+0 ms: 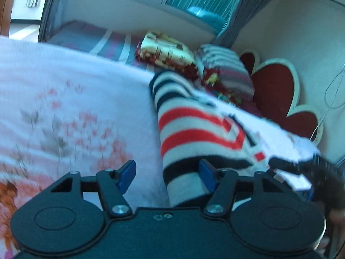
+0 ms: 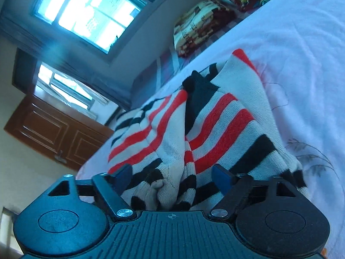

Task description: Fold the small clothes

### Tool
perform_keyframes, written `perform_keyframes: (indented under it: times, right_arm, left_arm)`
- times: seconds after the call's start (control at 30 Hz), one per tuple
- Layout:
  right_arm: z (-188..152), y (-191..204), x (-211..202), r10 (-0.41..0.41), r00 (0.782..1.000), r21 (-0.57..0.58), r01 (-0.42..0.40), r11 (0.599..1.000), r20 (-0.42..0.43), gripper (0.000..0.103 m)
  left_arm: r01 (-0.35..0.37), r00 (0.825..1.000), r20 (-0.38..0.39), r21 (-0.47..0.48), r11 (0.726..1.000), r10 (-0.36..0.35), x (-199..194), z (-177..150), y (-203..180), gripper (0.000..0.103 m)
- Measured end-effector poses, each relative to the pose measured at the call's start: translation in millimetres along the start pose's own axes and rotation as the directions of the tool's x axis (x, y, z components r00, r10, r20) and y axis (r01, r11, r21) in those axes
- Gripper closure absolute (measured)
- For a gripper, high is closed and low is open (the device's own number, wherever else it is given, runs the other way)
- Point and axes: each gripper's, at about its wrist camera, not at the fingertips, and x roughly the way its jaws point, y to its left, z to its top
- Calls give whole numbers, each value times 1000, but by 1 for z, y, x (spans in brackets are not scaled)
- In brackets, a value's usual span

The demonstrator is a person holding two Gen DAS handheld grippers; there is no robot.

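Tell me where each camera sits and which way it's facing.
Left wrist: on the left gripper, looking along the bed toward the headboard; its open jaws straddle the sweater.
Right wrist: on the right gripper, tilted, facing the window and door; open jaws around bunched sweater.
Shared: sweater, bed, folded blanket.

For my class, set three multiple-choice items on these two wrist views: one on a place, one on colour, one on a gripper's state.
1. The striped sweater lies on:
A. a wooden floor
B. a pink floral bedsheet
C. a chair

2. The sweater's stripes are:
A. green and yellow
B. purple only
C. red, black and white

3. The right gripper has its jaws:
A. apart, sweater fabric bunched between them
B. shut on a book
C. out of view

Answers: 1 B, sheet surrounds the sweater; 2 C, those bands show in both views; 3 A, blue pads stand wide apart.
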Motion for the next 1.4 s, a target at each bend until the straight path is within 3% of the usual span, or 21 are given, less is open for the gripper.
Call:
perform_keyframes:
  times: [0.1,0.17,0.2,0.27,0.33,0.37,0.43,0.53,0.67,0.83,0.87,0.93,1.1,1.23,1.27,1.37,1.4]
  right_arm:
    - [1,12,12,-17,999,-63,14,998,-44,35]
    - [1,21,21,-60,997,-129,52,990,-52,37]
    - [0,25,24,-97,994,-166,89,982,-44,46]
    - [-1,34,31,-146,989,-244,135,960,-29,52]
    - [-5,43,31,-154,988,-332,142,933,-10,75]
    - [-10,51,29,-163,987,-386,153,910,9,80]
    - [-18,66,25,-184,981,-502,190,844,61,82]
    - [-26,83,12,-183,970,-609,243,755,159,83]
    - [-24,81,-15,-171,945,-633,314,708,278,83]
    - [-19,21,-24,-277,920,-529,387,755,277,83]
    - [-18,7,-23,-288,925,-497,376,782,247,83]
    - [-18,-12,-23,-274,935,-452,349,821,224,83]
    - [-16,-7,-34,-245,941,-455,329,827,235,83]
    - [-9,-14,-28,-244,950,-448,308,839,196,83]
    - [-4,-14,-33,-231,955,-436,292,851,187,80]
    - [13,-12,-53,-210,939,-427,313,848,272,40]
    - [23,-16,-52,-205,943,-412,302,860,264,40]
  left_arm:
    - [-1,1000,6,-26,1000,1,-4,-8,12,32]
    - [20,1000,-1,-47,999,-20,-2,-3,18,33]
    - [30,1000,-2,-42,999,-30,-1,-2,20,34]
    - [42,999,26,-31,999,-41,-5,4,22,37]
    - [33,997,69,-45,998,-30,-8,10,28,42]
    - [19,998,68,-57,998,-15,-3,14,29,42]
    - [-7,999,34,-70,998,9,8,22,31,44]
    - [16,999,32,-69,998,-14,14,29,23,50]
    - [64,996,61,5,998,-64,15,37,-9,50]
    - [34,999,-6,192,981,-33,44,24,-63,44]
    - [26,999,-30,221,975,-20,52,19,-71,44]
    - [-38,999,-7,300,953,42,59,8,-85,38]
    - [-31,1000,4,298,954,31,55,5,-81,38]
    - [-28,999,-11,291,956,33,56,6,-79,37]
    - [-23,999,-17,286,958,29,55,7,-78,37]
    - [2,1000,-19,269,963,4,51,13,-77,40]
    - [17,1000,-13,260,965,-14,49,16,-75,42]
